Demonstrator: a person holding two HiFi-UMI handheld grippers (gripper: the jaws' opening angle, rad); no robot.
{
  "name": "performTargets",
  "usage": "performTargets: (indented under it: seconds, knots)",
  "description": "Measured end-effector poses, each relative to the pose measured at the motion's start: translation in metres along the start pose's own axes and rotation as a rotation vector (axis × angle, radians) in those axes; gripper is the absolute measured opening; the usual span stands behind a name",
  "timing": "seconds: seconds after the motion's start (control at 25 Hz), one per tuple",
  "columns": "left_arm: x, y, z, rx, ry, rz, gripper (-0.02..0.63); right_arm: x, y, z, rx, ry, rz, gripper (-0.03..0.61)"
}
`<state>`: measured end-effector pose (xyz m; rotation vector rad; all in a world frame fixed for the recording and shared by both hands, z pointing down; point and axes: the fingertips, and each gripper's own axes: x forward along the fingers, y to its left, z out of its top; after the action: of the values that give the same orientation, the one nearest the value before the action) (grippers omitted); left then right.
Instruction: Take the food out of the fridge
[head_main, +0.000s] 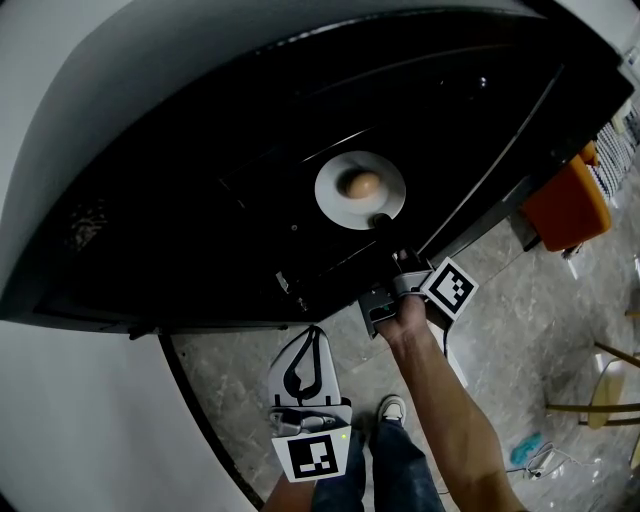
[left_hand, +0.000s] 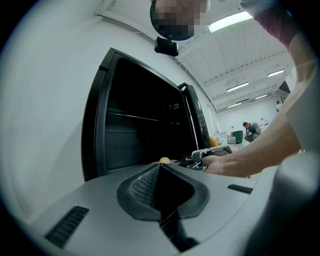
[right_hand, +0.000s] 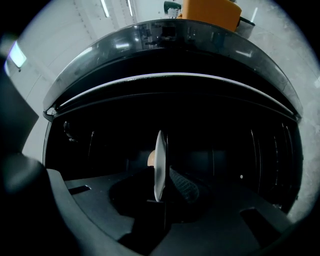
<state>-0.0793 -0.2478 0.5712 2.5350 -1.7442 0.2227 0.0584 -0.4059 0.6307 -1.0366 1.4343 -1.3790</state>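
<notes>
The fridge is open and very dark inside. A white plate sits on a shelf in it, near the middle of the head view. A small round brown food lies in the middle of the plate.

The right gripper is at 5 o'clock from the plate. Its tips reach the plate's rim. In the right gripper view the plate shows edge-on, like a thin white line, right between the two jaws. The right gripper has its jaws pressed on the rim, one on each side. The food peeks out at 9 o'clock from the plate's edge, with the dark fridge all around.

The left gripper hangs low at 6 o'clock in the head view, outside the fridge and well apart from the plate. In its own view the left gripper has its two jaws pushed together with nothing in them. Past it stands the fridge, and the food shows as a tiny spot just above the jaws. A hand at 3 o'clock from the food holds the right gripper.

An orange thing stands at 3 o'clock in the head view. The grey floor is below, with a shoe at 6 o'clock.
</notes>
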Motion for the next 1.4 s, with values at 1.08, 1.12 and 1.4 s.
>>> performTargets:
  seconds: [1.08,1.12,1.4]
  knots:
    - [-0.004,-0.003,-0.001,-0.023,-0.004,0.015,0.014,-0.023,0.010,-0.003,0.039,-0.005,-0.012,0.037]
    - [-0.004,-0.003,-0.001,-0.023,-0.005,0.015,0.014,-0.026,0.011,-0.004,0.042,-0.005,-0.009,0.037]
    - [-0.003,-0.001,-0.001,-0.022,-0.008,0.025,0.014,-0.052,0.025,-0.004,0.036,0.006,0.009,0.034]
